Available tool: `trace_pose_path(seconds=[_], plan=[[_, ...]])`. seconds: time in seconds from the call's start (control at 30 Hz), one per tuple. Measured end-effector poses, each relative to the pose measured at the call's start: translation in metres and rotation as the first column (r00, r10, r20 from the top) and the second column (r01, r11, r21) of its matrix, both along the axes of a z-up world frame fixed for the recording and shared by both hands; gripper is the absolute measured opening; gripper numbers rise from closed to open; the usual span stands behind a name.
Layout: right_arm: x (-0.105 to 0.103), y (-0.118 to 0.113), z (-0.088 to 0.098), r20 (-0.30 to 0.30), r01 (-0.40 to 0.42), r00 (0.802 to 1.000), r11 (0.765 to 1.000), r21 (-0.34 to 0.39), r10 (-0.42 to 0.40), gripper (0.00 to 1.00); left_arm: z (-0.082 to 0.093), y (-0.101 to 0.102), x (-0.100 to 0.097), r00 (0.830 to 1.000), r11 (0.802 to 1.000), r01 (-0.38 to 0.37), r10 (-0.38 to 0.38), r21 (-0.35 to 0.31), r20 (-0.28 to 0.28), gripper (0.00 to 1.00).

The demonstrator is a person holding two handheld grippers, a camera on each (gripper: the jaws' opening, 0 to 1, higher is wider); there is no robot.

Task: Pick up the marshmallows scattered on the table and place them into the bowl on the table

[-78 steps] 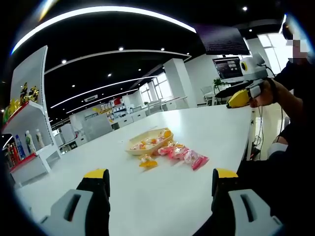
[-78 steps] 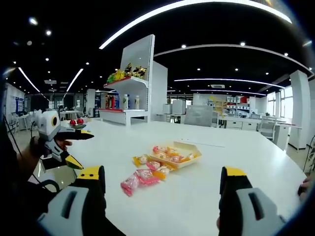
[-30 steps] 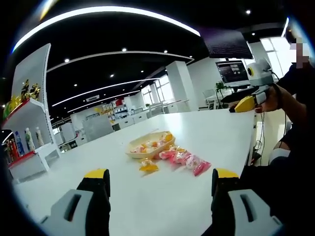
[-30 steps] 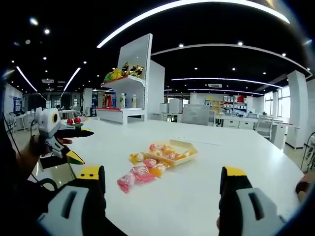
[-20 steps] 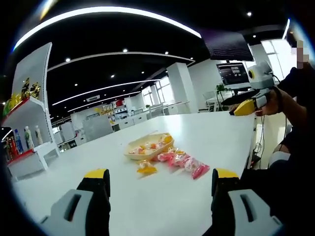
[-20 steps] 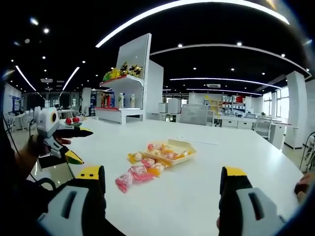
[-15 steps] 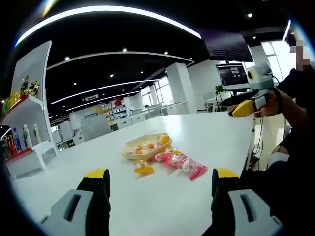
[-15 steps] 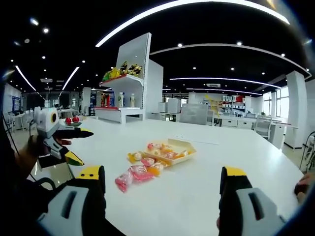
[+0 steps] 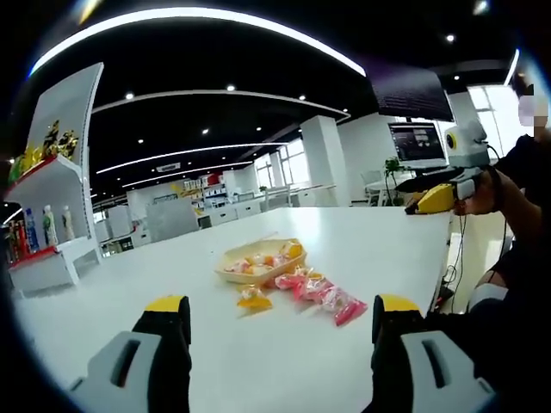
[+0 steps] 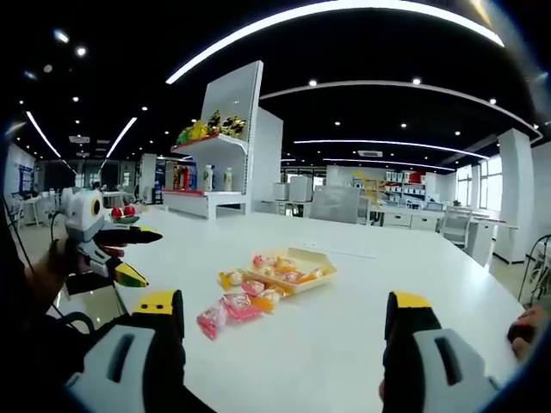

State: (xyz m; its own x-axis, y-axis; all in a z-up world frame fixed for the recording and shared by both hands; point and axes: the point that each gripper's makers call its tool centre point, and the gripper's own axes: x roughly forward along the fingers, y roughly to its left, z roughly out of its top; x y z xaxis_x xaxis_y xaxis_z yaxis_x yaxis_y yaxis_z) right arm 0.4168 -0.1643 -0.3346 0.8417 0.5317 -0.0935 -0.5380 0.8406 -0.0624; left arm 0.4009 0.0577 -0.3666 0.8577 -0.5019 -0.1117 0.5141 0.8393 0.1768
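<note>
A shallow beige bowl [image 9: 274, 268] [image 10: 325, 265] sits mid-table on the white table [image 9: 129, 310], with several wrapped marshmallows in it. More packets lie loose in front of it: an orange one [image 9: 253, 298] and pink ones [image 9: 327, 295], seen from the other side as a pink packet [image 10: 212, 319] and an orange packet [image 10: 228, 279]. My left gripper [image 9: 281, 305] [image 10: 146, 256] is open and empty, well short of the packets. My right gripper [image 10: 285, 305] [image 9: 422, 194] is open too, held back from the table's other side.
A white shelf unit [image 9: 47, 224] [image 10: 225, 146] with bottles and goods stands beyond the table. A monitor [image 9: 417, 142] stands behind the right gripper. A person's hand [image 10: 522, 332] is at the table's right edge. The table's near edge [image 9: 443, 258] drops off beside the person.
Both views have shifted slightly with the hands. The bowl and packets lie as before, and both grippers stay open and empty.
</note>
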Motion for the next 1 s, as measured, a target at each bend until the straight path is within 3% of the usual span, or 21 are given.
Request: trace_pose_path(seconds=[0.23,0.4,0.73,0.9,1.0], plan=[[0.000,-0.002,0.001,0.002,0.004,1.000,1.000,0.003,-0.004,0.94,0.001,-0.006,0.007,1.000,1.000,0.013,-0.013,-0.018,-0.001,0.87],[0.000,-0.001,0.000,-0.003,0.001,1.000,1.000,0.003,-0.001,0.94,0.013,-0.015,0.005,0.998,0.995,0.056,-0.054,-0.084,0.025,0.90],[0.001,-0.002,-0.002,-0.005,-0.002,1.000,1.000,0.001,0.002,0.94,0.012,-0.021,0.014,0.998,0.995,0.059,-0.057,-0.076,0.020,0.91],[0.002,-0.002,-0.003,-0.003,-0.005,1.000,1.000,0.001,0.005,0.94,0.008,-0.029,0.021,0.997,0.988,0.070,-0.074,-0.141,-0.028,0.94],[0.002,-0.001,-0.003,-0.002,-0.009,1.000,1.000,0.003,0.009,0.94,0.007,-0.032,0.024,0.997,0.988,0.067,-0.073,-0.139,-0.037,0.95]])
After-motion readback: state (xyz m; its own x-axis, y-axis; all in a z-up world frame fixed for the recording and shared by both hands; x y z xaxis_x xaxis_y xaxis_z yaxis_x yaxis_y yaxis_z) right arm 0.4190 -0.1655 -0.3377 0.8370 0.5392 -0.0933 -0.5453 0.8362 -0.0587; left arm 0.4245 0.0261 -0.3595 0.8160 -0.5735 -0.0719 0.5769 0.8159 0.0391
